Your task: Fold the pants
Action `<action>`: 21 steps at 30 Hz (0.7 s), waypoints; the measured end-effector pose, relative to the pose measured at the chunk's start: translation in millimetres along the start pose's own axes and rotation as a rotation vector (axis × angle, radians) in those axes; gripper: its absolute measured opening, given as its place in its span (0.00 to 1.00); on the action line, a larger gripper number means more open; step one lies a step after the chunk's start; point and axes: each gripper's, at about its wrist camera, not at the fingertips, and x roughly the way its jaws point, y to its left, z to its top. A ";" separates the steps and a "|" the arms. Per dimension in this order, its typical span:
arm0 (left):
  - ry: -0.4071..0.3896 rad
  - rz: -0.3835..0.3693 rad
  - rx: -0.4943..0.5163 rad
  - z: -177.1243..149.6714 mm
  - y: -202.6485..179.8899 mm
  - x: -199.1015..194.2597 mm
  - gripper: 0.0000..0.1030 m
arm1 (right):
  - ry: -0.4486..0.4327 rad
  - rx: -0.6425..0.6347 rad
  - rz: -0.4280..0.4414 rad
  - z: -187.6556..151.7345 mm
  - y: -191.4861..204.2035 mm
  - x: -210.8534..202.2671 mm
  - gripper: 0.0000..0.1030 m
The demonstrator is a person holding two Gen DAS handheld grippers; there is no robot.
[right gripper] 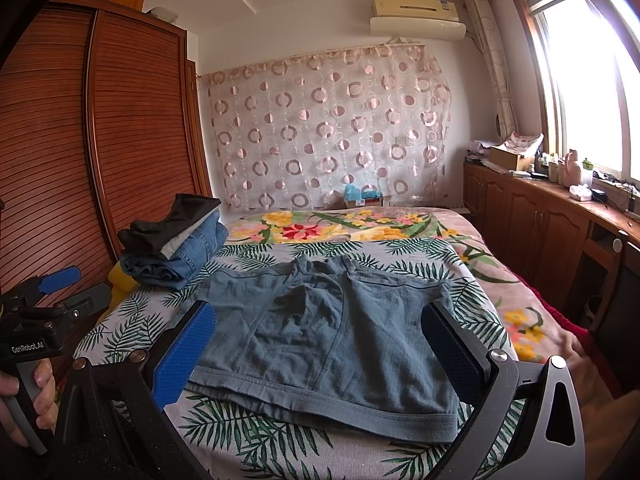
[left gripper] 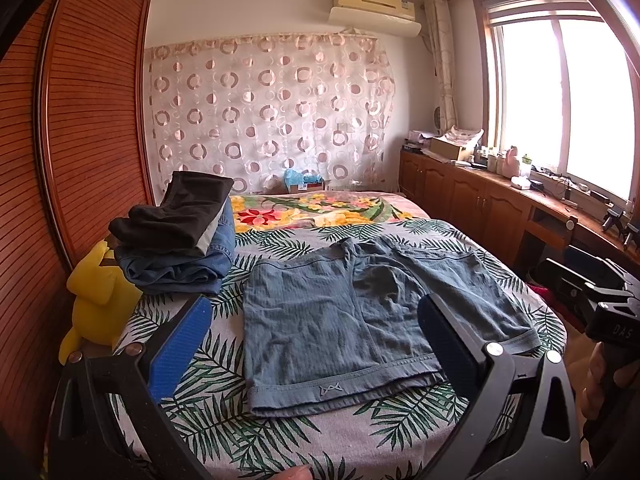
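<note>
**Shorts flat, nothing gripped**

Bed (left gripper: pixel 224 396): blue shorts (left gripper: pixel 360 312) spread flat near front edge. Soft, light, limp; pinch hem corners. Left gripper (left gripper: pixel 316 344) and right gripper (right gripper: pixel 320 356) hover with jaws spread, empty.

The pants (left gripper: pixel 352 312) lie flat on the bed (left gripper: pixel 224 412), hems toward the near edge. To the left of the pants, farther back, a stack of folded clothes (left gripper: pixel 180 240) rests on the bed; a plush toy (left gripper: pixel 100 296) sits left of the stack, against the wardrobe (left gripper: pixel 80 120). Behind the pants, a curtain (left gripper: pixel 272 112) hangs past the bed's far end. To the right of the pants, off the bed, a tabletop (left gripper: pixel 520 188) runs beneath the window (left gripper: pixel 560 96). Both claws hover apart before the pants: left claw (left gripper: pixel 316 340), right claw (right gripper: pixel 320 348).
</note>
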 end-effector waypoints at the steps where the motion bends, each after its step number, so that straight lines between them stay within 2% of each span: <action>1: 0.000 -0.001 -0.001 0.2 -0.4 0.3 1.00 | -0.002 0.001 0.000 -0.1 -0.2 -0.3 1.00; 21: -0.006 -0.004 0.005 3.3 -0.3 -1.8 1.00 | -0.008 0.000 0.004 0.9 0.5 -3.0 1.00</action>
